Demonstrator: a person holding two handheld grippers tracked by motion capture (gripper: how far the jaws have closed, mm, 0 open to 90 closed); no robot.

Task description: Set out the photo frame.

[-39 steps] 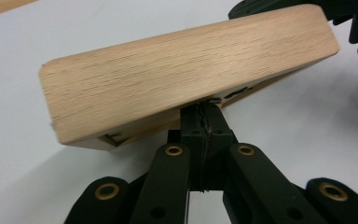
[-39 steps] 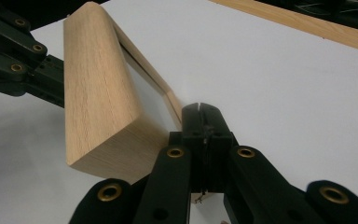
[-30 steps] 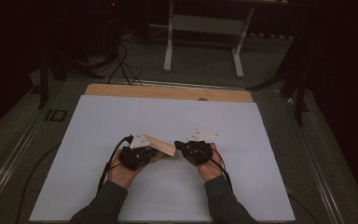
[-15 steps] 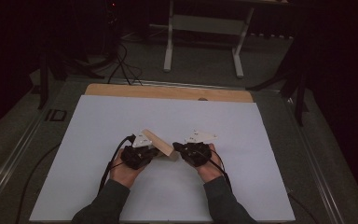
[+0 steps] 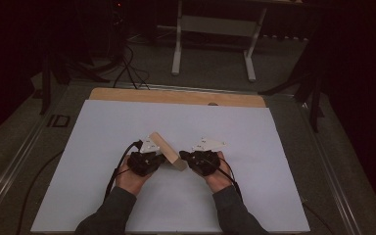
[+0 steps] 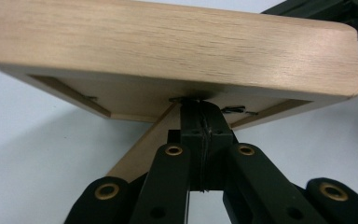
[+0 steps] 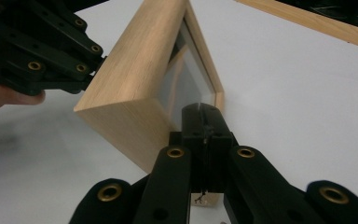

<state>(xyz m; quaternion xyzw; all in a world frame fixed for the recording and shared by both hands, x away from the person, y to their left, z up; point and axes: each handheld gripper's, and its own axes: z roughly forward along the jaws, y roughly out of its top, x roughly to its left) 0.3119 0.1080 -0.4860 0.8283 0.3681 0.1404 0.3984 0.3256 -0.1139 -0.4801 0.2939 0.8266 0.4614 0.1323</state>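
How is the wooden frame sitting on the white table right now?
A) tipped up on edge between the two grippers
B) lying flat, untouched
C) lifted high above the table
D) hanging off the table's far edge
A: in the high view the wooden frame stands tilted on the white table between the left gripper and the right gripper, both pressed against it.

A picture frame (image 7: 142, 79) of pale, matt, straight-grained wood with a glossy glazed front is seen. The gripper linkages are of matt black plastic with brass-coloured rivets (image 6: 173, 150). The table (image 5: 103, 127) is covered in smooth matt white sheet, edged by a bare wooden strip (image 5: 176, 97).
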